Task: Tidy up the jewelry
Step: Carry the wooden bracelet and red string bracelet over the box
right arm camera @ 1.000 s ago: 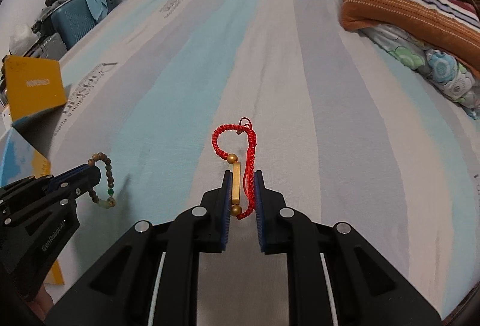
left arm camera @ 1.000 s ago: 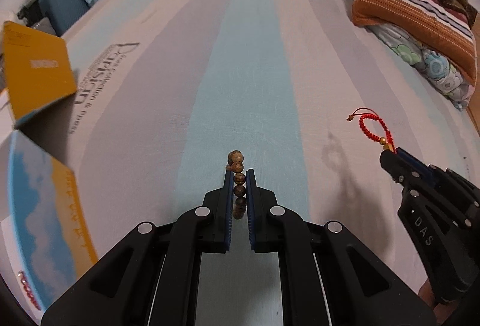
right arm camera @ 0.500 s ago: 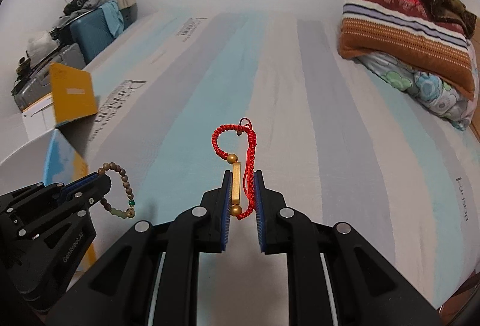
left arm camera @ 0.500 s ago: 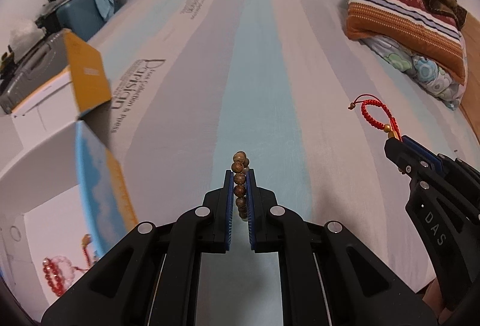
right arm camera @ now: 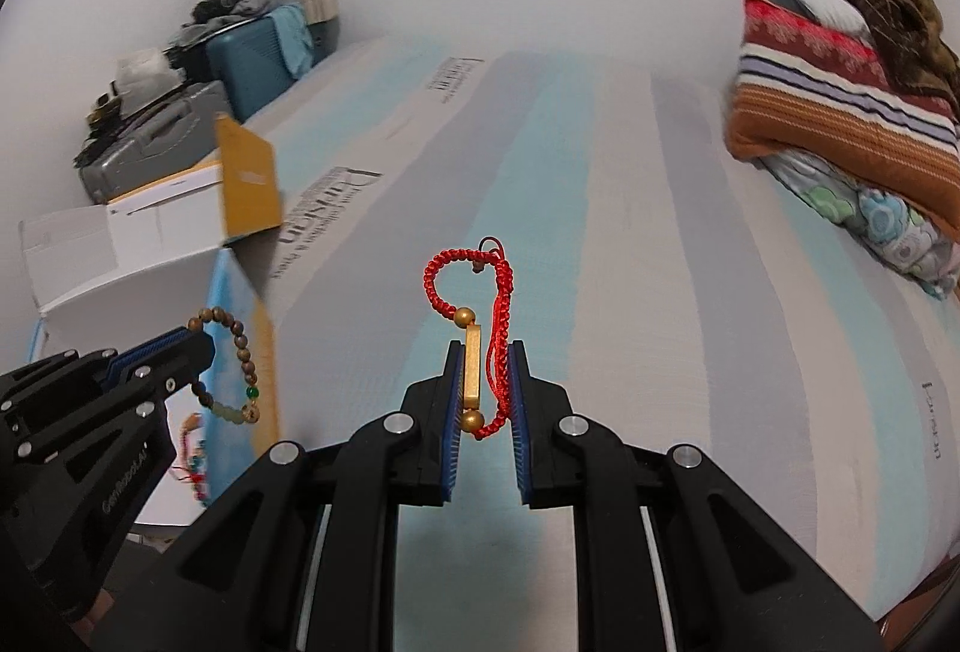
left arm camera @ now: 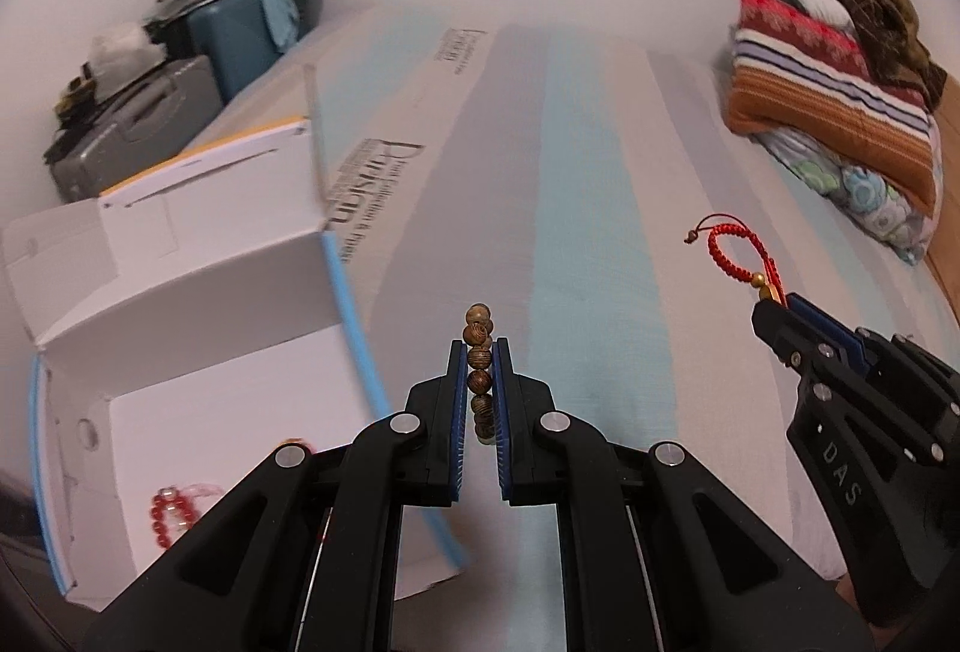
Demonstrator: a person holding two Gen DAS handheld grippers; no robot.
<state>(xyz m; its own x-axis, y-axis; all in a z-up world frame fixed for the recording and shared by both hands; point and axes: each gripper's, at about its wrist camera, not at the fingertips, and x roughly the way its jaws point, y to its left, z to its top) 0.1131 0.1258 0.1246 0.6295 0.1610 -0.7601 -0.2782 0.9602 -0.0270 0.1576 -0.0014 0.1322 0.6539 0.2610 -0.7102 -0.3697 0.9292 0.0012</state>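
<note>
Left wrist view: my left gripper (left arm camera: 480,352) pinched the wooden beads (left arm camera: 480,379), raised over the bed (left arm camera: 588,208), beside the open box (left arm camera: 198,304) | right gripper (right arm camera: 485,361) clamped the red cord bracelet (right arm camera: 474,304), also off the bed | red beads (left arm camera: 171,511) lay in the box

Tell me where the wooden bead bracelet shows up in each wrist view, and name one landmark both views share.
Left wrist view: the wooden bead bracelet is at lower centre, clamped between the left gripper fingers.
Right wrist view: the same bracelet hangs at lower left from the tip of that gripper, in front of the open box.
Shared landmark: the striped pillow at upper right.
</note>
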